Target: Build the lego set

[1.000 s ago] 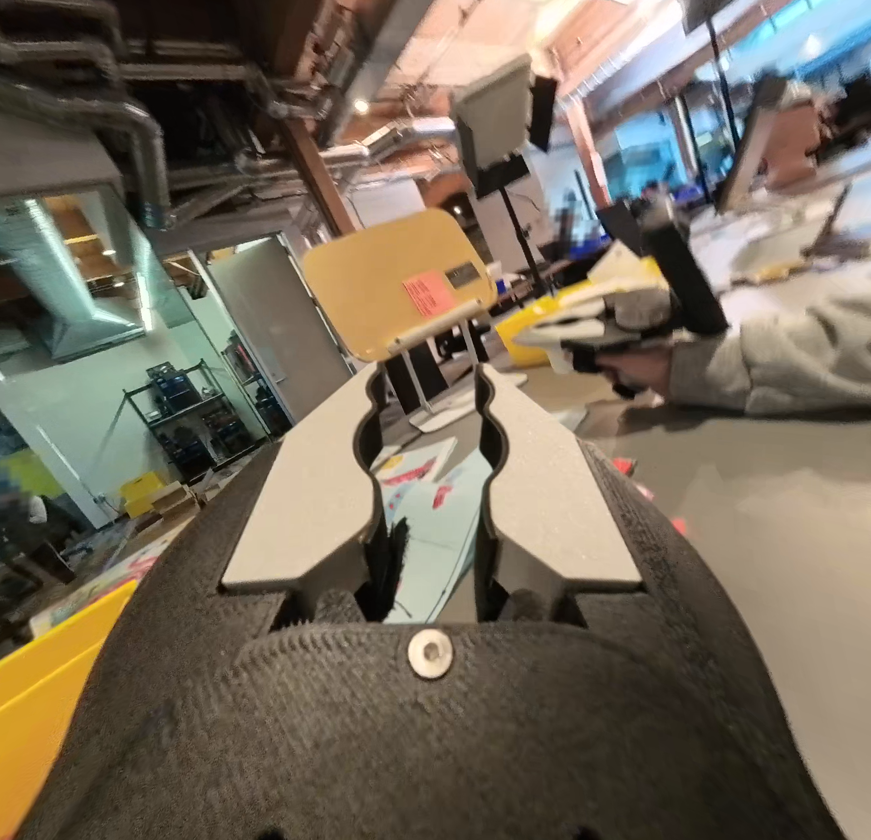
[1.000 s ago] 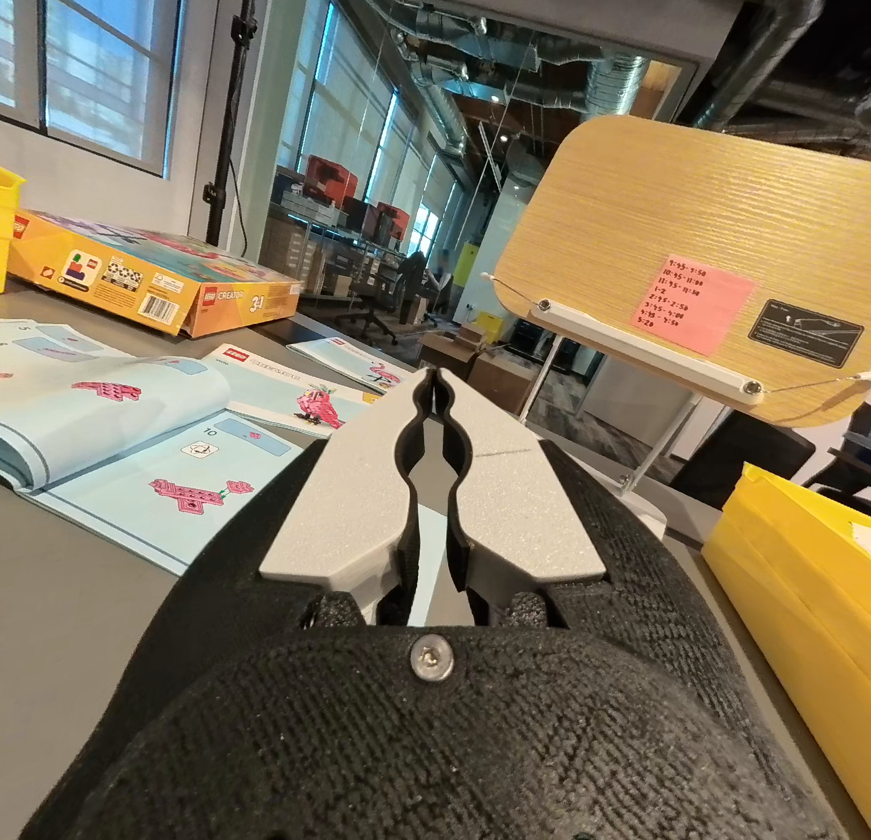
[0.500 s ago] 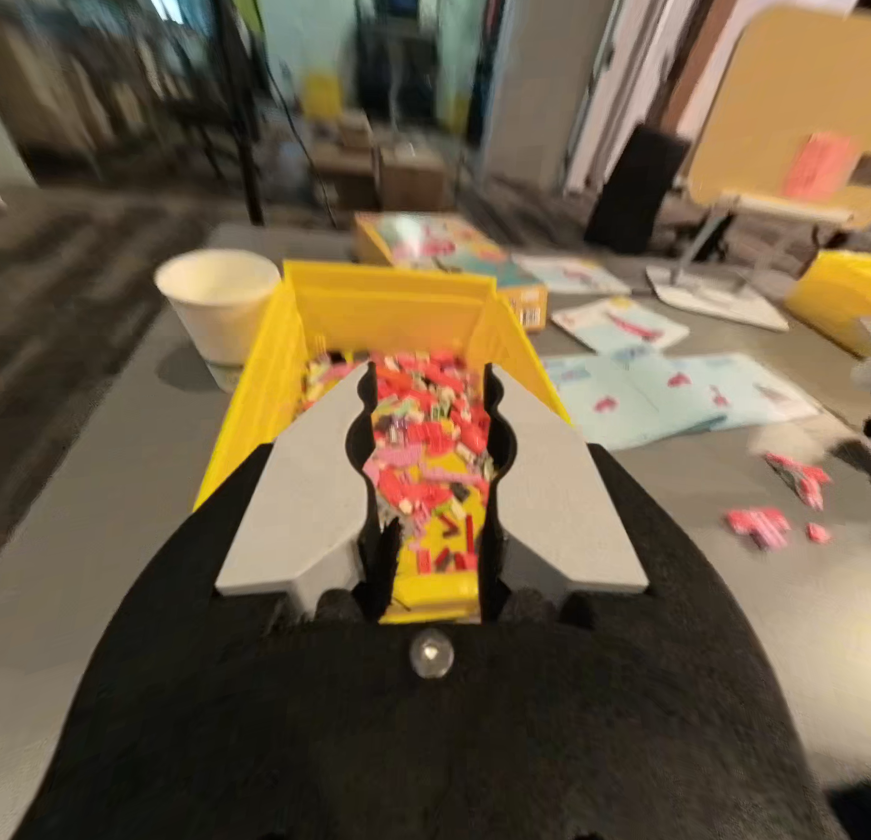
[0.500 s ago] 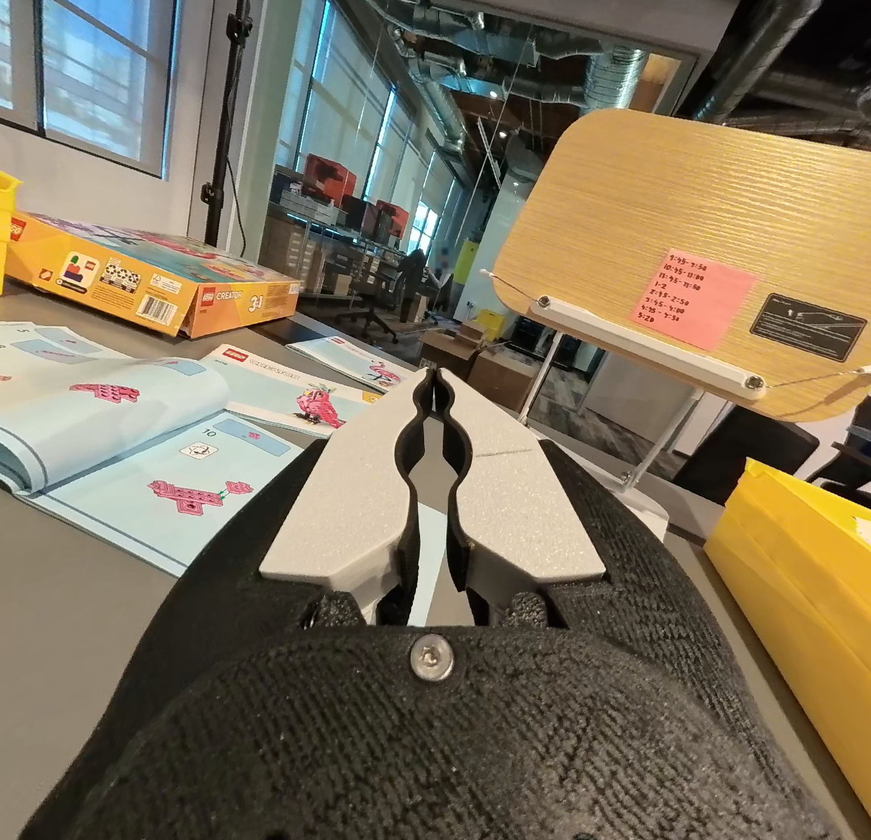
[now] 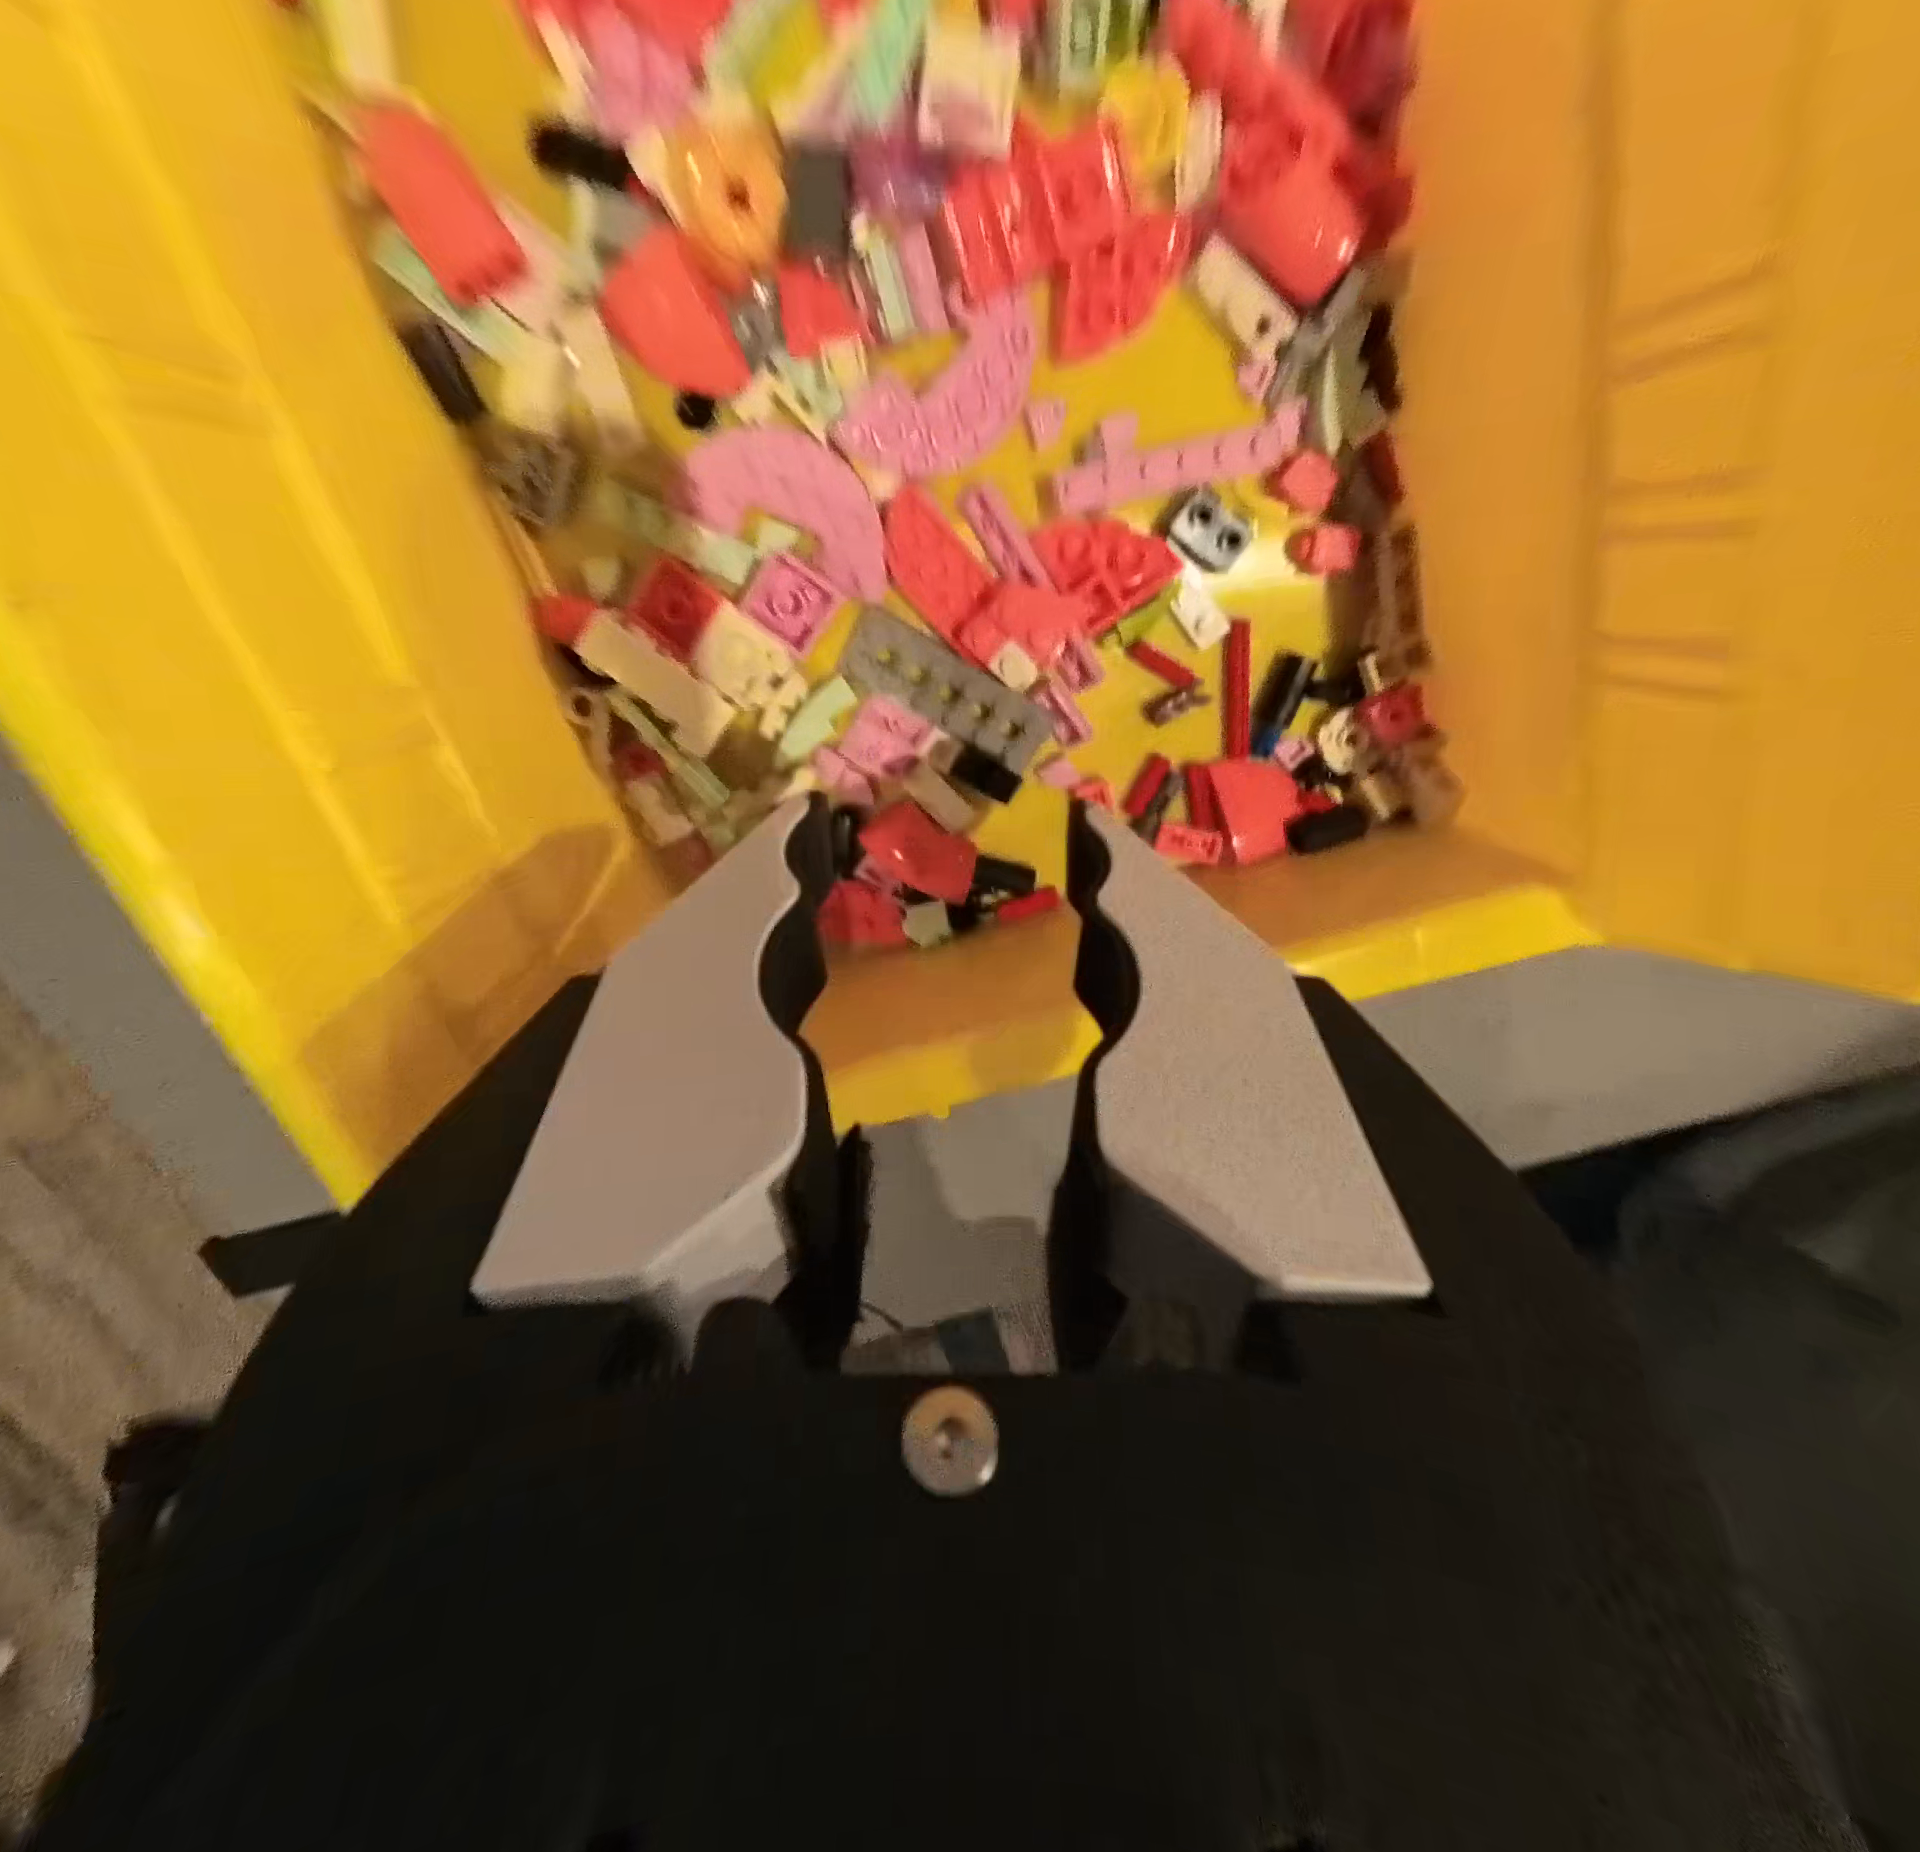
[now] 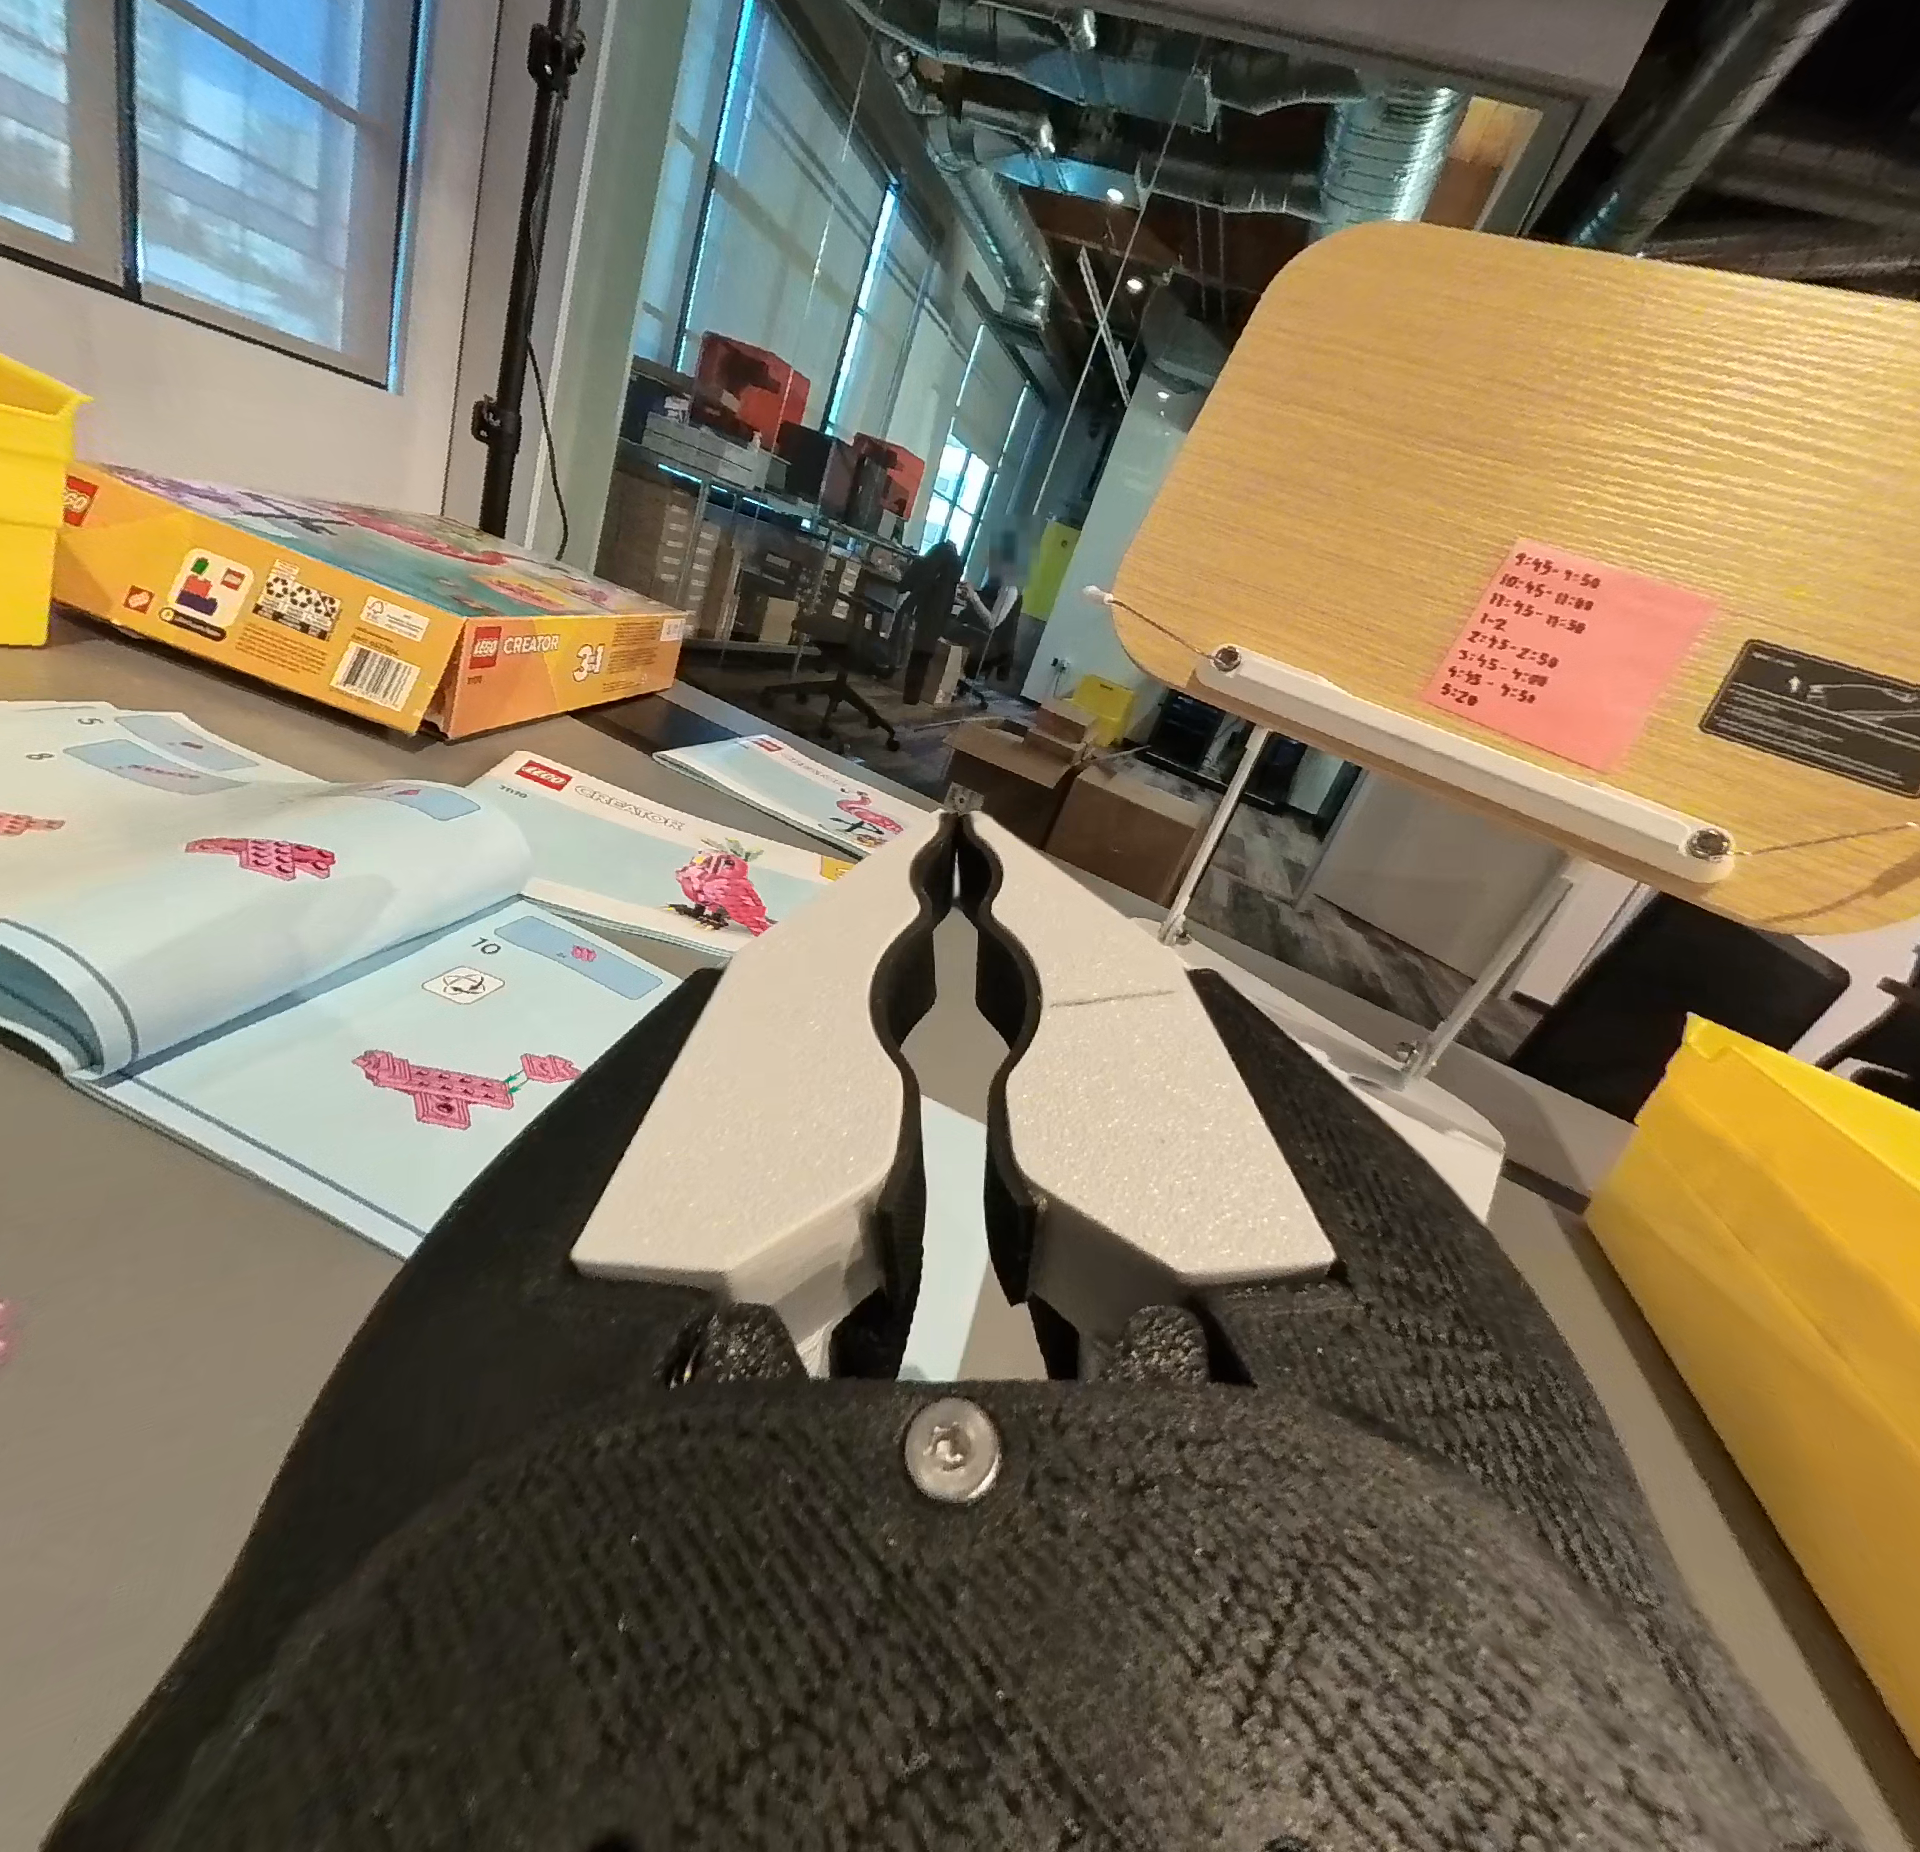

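Note:
In the left wrist view, my left gripper (image 5: 940, 826) is open and empty. It points steeply down over the near end of a yellow bin (image 5: 260, 555). The bin holds several loose Lego pieces (image 5: 935, 555) in red, pink, pale green and black, and a grey studded plate (image 5: 940, 696). The far pieces are blurred. In the right wrist view, my right gripper (image 6: 964, 826) is shut, low over the grey table, with nothing clearly between its tips. An open instruction booklet (image 6: 260, 919) lies to its left.
An orange Lego box (image 6: 364, 607) and two closed booklets (image 6: 644, 846) lie behind the open one. A wooden book stand (image 6: 1507, 555) rises at the right. A yellow bin (image 6: 1787, 1231) stands at the right edge, another yellow bin (image 6: 26, 514) at the far left. The tips of one gripper are about 55 cm away from the tips of the other.
My left gripper swung from looking across the room to the yellow bin, then dropped close over its pieces, jaws staying open. My right gripper stayed shut and barely moved.

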Demonstrator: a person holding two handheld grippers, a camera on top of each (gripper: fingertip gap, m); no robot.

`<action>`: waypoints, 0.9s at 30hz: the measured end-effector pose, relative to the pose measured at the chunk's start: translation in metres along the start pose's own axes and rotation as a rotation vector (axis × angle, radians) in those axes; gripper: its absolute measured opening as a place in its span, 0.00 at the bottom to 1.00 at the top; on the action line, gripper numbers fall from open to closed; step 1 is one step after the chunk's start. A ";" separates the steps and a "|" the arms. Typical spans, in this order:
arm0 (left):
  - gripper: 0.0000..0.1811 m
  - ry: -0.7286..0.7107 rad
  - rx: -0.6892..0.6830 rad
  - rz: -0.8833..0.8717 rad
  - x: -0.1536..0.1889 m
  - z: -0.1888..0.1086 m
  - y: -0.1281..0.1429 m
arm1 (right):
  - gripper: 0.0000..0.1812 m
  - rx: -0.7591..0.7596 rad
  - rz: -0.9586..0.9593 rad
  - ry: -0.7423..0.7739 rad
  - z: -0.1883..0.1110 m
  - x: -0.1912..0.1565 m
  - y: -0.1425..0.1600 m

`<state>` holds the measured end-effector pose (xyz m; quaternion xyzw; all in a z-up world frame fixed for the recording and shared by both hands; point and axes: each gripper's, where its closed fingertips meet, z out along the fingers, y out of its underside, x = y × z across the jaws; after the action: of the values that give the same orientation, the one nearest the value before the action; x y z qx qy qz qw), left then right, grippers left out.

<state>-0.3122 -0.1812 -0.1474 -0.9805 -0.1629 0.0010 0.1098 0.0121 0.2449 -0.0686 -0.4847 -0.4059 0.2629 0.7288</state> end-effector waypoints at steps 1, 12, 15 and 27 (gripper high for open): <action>0.25 0.018 -0.041 -0.001 0.001 0.004 0.003 | 0.00 -0.002 0.001 -0.004 0.000 -0.001 0.000; 0.23 0.032 0.323 0.034 -0.010 -0.010 -0.128 | 0.00 -0.010 -0.005 -0.014 0.001 -0.003 0.002; 0.24 0.011 0.318 0.027 -0.019 0.004 -0.161 | 0.00 -0.012 -0.002 -0.010 0.001 -0.002 0.002; 0.15 0.037 0.092 0.029 -0.029 0.065 -0.175 | 0.00 -0.031 -0.004 0.016 0.004 0.007 0.008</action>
<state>-0.3982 -0.0153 -0.1743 -0.9765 -0.1465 -0.0080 0.1578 0.0122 0.2552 -0.0731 -0.4971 -0.4052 0.2513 0.7250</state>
